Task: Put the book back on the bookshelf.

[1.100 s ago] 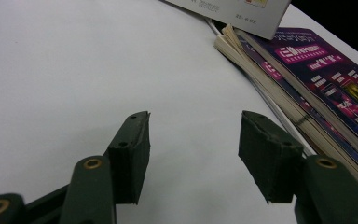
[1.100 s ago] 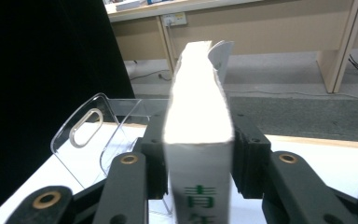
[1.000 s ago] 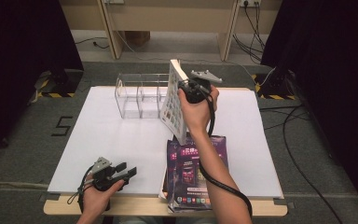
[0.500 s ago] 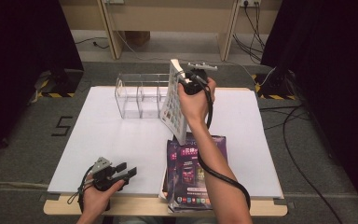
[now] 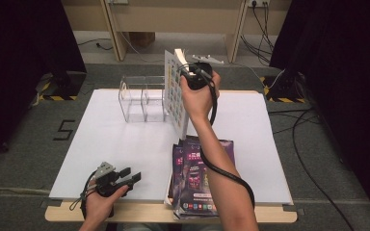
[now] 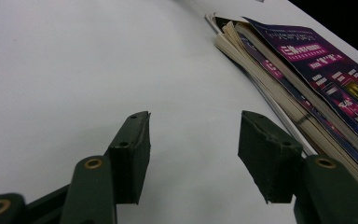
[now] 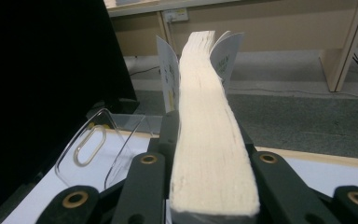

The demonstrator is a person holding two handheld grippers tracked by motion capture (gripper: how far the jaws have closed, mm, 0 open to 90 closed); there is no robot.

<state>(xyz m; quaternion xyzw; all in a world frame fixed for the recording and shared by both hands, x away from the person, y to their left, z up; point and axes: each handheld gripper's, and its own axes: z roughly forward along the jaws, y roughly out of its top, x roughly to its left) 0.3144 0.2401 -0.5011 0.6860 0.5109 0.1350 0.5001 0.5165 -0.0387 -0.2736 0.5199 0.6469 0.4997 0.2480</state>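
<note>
- Clear acrylic makes up the rack (image 5: 142, 103) at the upper middle of the high view, near the far edge of the white table (image 5: 125, 144); its compartments look empty, though the see-through walls make that hard to confirm.
- Right gripper (image 5: 187, 76), upper middle of that view, is clamped on a thick white book (image 5: 175, 94) held on edge above the table, just to the right of the rack.
- Its jaws have just been closing, with the book between them; in the right gripper view the page block (image 7: 209, 154) runs straight up between the two jaws and both press its sides.
- Left gripper (image 5: 134, 177) rests at the lower left of the high view on the table's near edge; in the left gripper view its fingers (image 6: 133, 158) stand well apart with nothing between them.
- A stack of purple magazines (image 5: 197, 178) lies flat at the lower middle, near the front edge, untouched by either gripper.
- Judged from this: the first book is lifted and close to the rack but not yet slotted in. Left to do, as it seems: lower it into a compartment, release, then deal with the stack.
</note>
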